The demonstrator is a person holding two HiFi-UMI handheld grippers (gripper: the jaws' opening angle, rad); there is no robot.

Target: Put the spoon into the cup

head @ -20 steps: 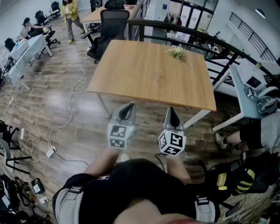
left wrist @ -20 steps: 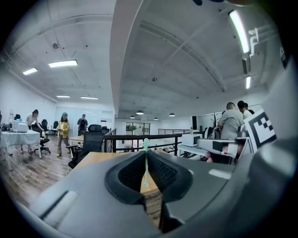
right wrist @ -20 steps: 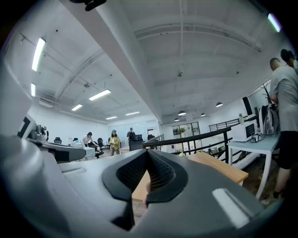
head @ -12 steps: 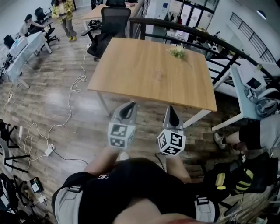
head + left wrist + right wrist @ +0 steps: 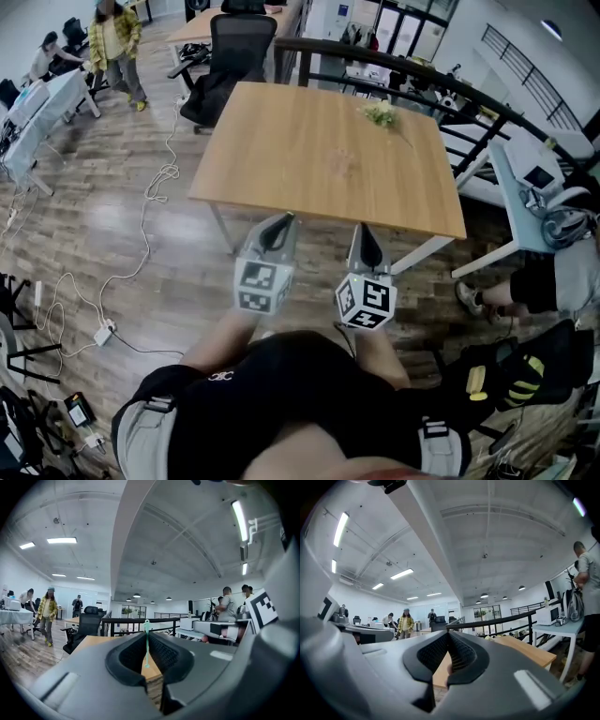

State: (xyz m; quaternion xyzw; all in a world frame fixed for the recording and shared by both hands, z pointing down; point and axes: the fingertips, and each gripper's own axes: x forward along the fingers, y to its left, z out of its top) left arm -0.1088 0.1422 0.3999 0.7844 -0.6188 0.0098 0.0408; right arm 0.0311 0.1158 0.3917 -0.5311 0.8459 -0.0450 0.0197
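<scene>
Spoon [image 5: 147,625], slim, green, likely light & bendy plastic, pinched mid-stem by left hand-held gripper [image 5: 147,641]; right hand-held gripper [image 5: 449,639] jaws together, empty.

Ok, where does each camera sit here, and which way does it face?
Head view: on the person's head, facing steeply down at the wooden table; torso, forearms, left claw and right claw show.
Left gripper view: rides the left claw, facing forward over the table; its jaws pinch a thin green stick.
Right gripper view: rides the right claw, facing forward likewise; jaws together.
Shared: both gripper views catch the table and black railing.
</scene>
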